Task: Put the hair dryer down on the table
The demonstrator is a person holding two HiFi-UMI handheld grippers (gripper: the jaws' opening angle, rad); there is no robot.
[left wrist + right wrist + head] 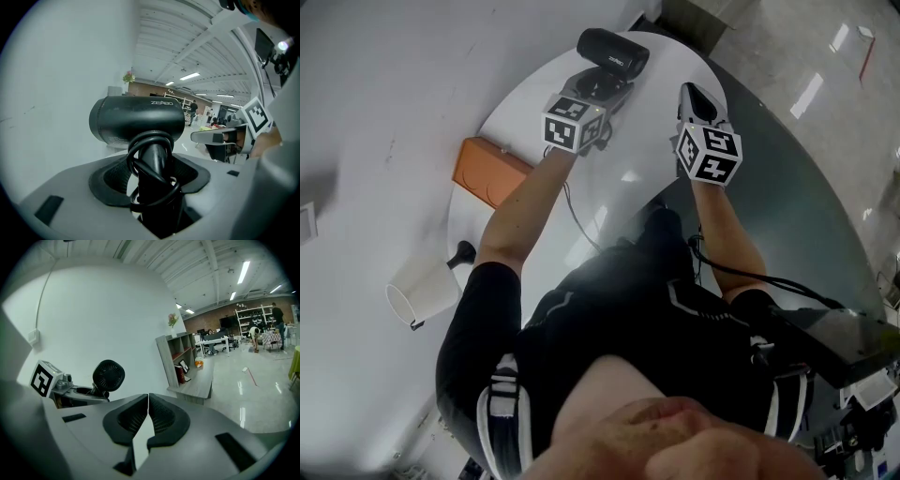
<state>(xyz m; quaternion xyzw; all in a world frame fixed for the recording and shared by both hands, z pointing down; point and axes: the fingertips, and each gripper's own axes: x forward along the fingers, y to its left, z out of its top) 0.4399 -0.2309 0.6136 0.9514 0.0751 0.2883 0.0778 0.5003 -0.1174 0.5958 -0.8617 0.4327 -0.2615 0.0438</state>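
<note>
Our left gripper (154,176) clamps the hair dryer (136,124), right gripper (148,399) closed empty; we should lower gently onto the table (609,178).

The dryer (614,52) is matt black with small white lettering on its barrel, and the cord (152,140) looped round its handle is black too. Both tongs, left (598,89) and right (698,98), are light grey with black ribbed pads. Each carries a white cube (572,122) printed with black square markers. The counter (525,112) is glossy white. On it lie an orange box (490,172) and a white cup (422,292). The person's shirt (609,328) is black with white stripes. The floor (787,187) is dark grey-green.
</note>
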